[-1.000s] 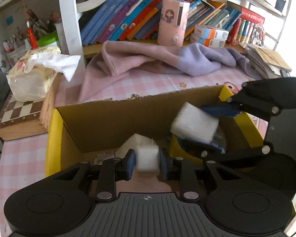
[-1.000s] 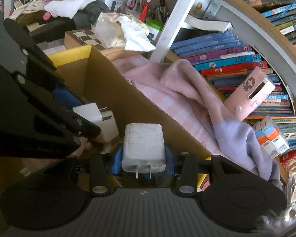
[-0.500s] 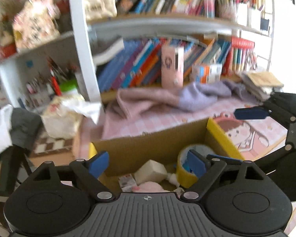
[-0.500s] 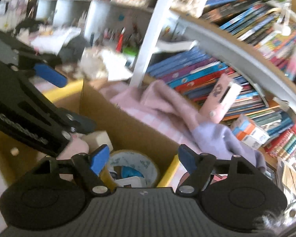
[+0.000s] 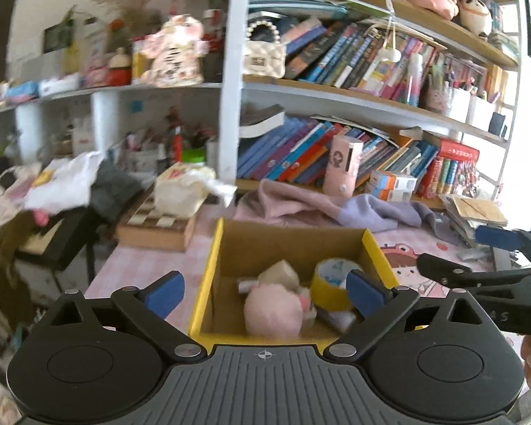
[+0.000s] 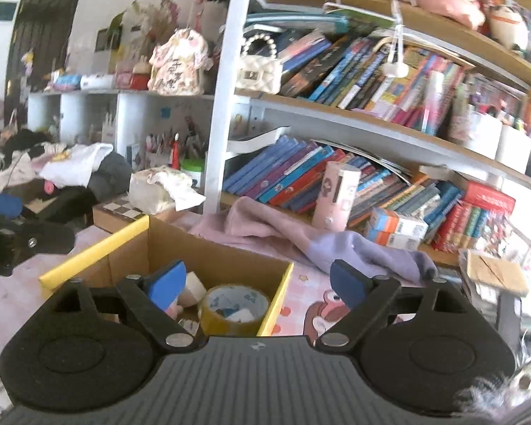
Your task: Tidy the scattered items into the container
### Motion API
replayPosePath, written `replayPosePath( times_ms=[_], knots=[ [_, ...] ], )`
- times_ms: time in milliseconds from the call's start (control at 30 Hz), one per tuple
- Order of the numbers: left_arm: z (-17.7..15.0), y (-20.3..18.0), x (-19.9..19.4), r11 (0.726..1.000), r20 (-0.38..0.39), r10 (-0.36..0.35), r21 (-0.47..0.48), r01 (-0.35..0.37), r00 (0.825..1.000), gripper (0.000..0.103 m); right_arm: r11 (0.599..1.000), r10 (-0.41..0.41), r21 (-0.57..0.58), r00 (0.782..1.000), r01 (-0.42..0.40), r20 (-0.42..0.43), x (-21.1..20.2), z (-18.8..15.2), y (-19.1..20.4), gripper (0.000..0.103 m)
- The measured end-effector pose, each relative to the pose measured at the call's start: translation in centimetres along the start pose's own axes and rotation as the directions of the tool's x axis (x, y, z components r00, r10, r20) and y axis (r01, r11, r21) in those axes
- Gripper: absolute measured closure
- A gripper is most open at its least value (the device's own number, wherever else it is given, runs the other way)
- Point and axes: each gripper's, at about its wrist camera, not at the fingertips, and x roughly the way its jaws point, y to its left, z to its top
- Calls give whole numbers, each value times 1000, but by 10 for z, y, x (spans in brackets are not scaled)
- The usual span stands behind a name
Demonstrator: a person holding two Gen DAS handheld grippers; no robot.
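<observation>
A cardboard box with yellow rim (image 5: 216, 248) (image 6: 92, 258) stands on the pink checked table. Inside lie a pink fluffy ball (image 5: 274, 313), a yellow tape roll (image 5: 331, 285) (image 6: 235, 310), a white charger block (image 5: 279, 272) (image 6: 194, 285) and small items. My left gripper (image 5: 263, 288) is open and empty, raised above the box's near side. My right gripper (image 6: 256, 279) is open and empty, above the box's right end; it also shows at the right of the left wrist view (image 5: 492, 258).
A pink-purple cloth (image 5: 318, 209) lies behind the box. A chessboard box with a tissue pack (image 5: 180, 194) stands at the left. Bookshelves (image 5: 336, 156) run along the back, with a pink device (image 5: 347, 164) standing upright. A cartoon mat (image 5: 407, 265) lies right of the box.
Both grippers opened and let their white chargers go into the box, then pulled up and back away from it.
</observation>
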Motion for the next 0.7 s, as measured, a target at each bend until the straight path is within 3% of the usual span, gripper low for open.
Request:
replayPosePath(
  times_ms=[333,533,700],
  knots=[
    [-63,-26,-72,998,20,54,40,-55,998,2,998,-34,56,999,36,-41,-87,-53,19,5],
    [-94,-36,-89,999,-65,48,0,-48,997,1,995,-46,88,994,55,-96,-126,-83,24,3],
    [-114,-48,-93,996,-110,83,49,-78,990,1,991,-54,110,982,74,-181,-142,-100,21,3]
  ],
)
